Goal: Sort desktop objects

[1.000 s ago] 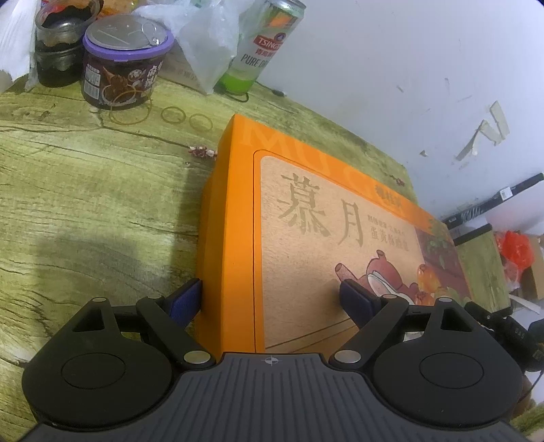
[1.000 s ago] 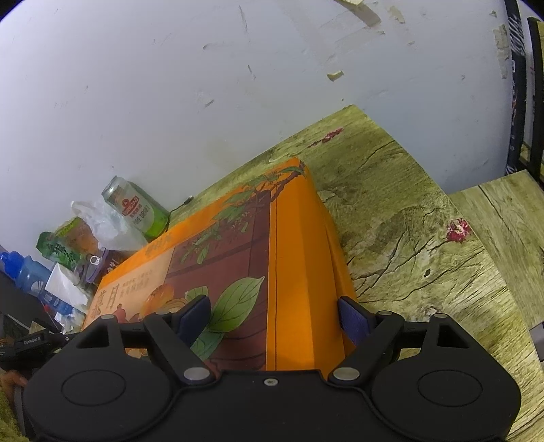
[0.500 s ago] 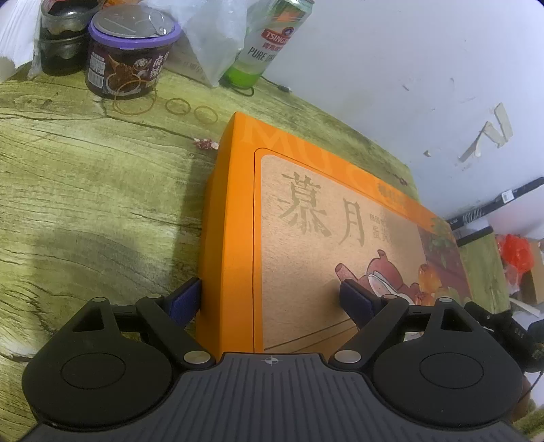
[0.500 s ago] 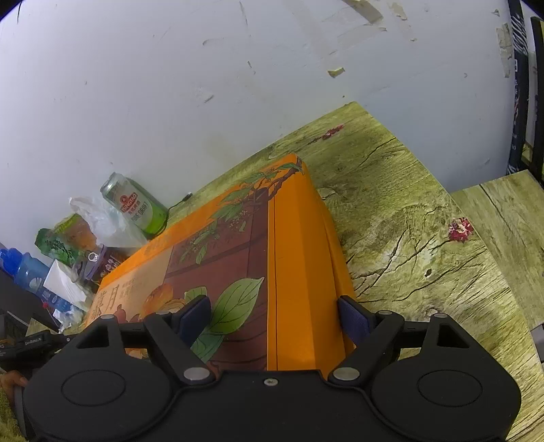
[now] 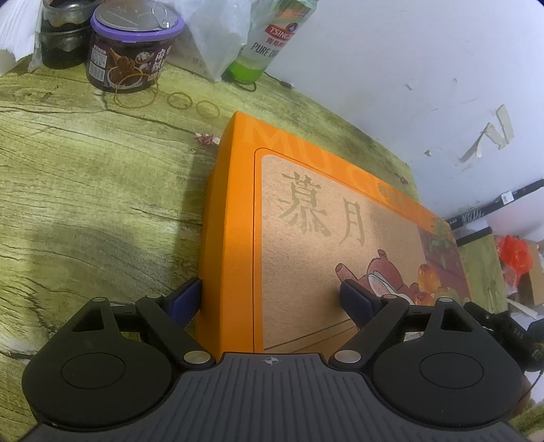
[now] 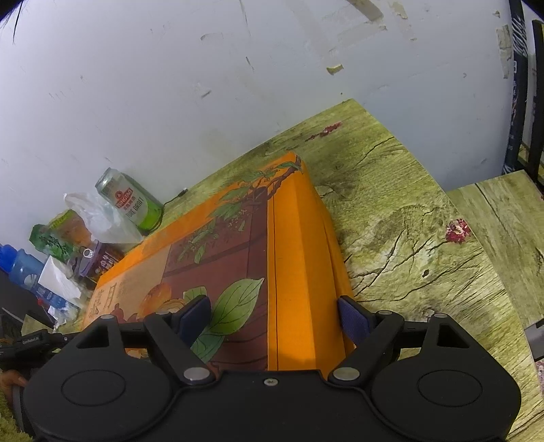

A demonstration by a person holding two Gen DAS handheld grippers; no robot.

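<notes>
A large orange gift box (image 5: 306, 221) with a bear picture lies flat on the green wood-grain table (image 5: 85, 204). My left gripper (image 5: 270, 295) straddles its near left edge. One blue pad (image 5: 185, 299) stands against the left side wall and the other pad (image 5: 355, 301) hovers over the lid. My right gripper (image 6: 273, 311) straddles the box (image 6: 292, 255) at its right edge the same way, one finger over the leaf print and one beside the right wall. Both grippers stand wide open and pinch nothing.
At the back left stand a purple-lidded tin (image 5: 132, 51), a dark glass jar (image 5: 63, 37), a plastic bag (image 5: 217, 30) and a green beer can (image 5: 265, 40), with rubber bands (image 5: 136, 95) in front. A blue bottle (image 6: 23, 268) stands far left. A second table (image 6: 503, 231) adjoins on the right.
The tin, jar and rubber bands have slid slightly up in the left wrist view while the box keeps its place between the fingers. The jaws have not changed.
</notes>
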